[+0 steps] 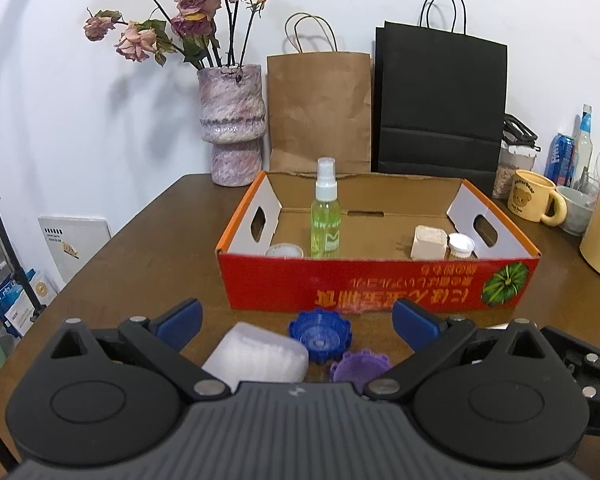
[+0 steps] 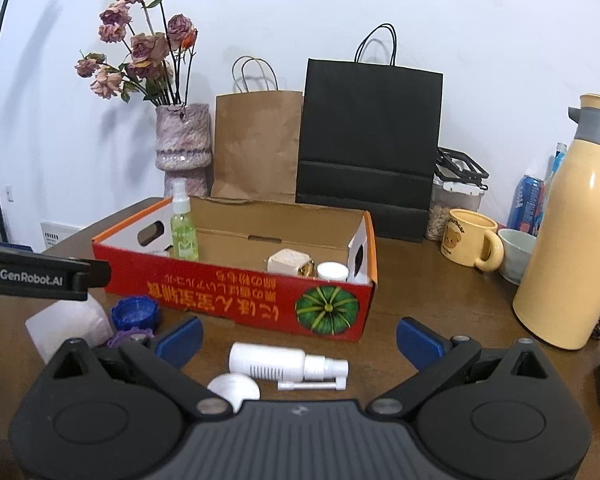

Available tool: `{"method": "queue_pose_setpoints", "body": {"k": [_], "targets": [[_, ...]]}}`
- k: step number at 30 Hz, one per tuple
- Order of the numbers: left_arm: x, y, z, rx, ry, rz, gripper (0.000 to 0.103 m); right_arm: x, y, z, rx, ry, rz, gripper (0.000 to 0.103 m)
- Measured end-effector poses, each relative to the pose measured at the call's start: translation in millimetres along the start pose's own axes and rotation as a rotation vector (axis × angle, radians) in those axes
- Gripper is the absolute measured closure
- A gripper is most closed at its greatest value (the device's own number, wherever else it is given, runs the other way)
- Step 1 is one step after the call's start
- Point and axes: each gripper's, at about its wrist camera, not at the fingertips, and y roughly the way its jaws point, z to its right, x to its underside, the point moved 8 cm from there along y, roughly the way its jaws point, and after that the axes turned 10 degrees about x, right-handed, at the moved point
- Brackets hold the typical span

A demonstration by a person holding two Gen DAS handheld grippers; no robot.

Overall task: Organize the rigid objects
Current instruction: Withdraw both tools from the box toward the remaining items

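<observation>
- The left gripper [image 1: 298, 322] is hovering low over the counter [image 1: 140, 256], pointing at the box [image 1: 380, 284], its blue fingers [image 1: 182, 320] spread wide apart and gripping nothing.
- The right gripper [image 2: 299, 336] is hanging in the same level pose just in front of the box's pumpkin corner, fingers [image 2: 418, 340] also wide apart and empty.
- A blue cap [image 1: 320, 334] is lying just in front of the box, between the left fingers; a purple cap [image 1: 360, 366] is sitting just nearer, partly hidden by the gripper body.
- A clear block [image 1: 260, 356] is lying beside the blue cap, its near edge cut off by the gripper.
- A white sprayer [image 2: 286, 364] is lying on its side in front of the box, between the right fingers; a white disc [image 2: 234, 388] beside it is half covered by the gripper.
- Inside the box, a green spray bottle [image 1: 326, 212] is standing upright toward the left end; a beige cube [image 1: 428, 242] and a white cap [image 1: 461, 245] are sitting at the right end.
- A pale round thing [image 1: 284, 250] by the bottle is mostly hidden behind the box's front wall; it is hard to identify.
- In the right wrist view, the left gripper's black side is showing left of the box.
</observation>
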Motion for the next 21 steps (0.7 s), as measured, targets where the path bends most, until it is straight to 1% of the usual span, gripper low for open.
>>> {"method": "queue_pose_setpoints", "body": {"k": [21], "targets": [[42.8,-20.9,-12.3,-0.001,-0.002,-0.053,0.0,55.1,-17.4,21.7,0.033,-0.043,-0.101,0.0]]}}
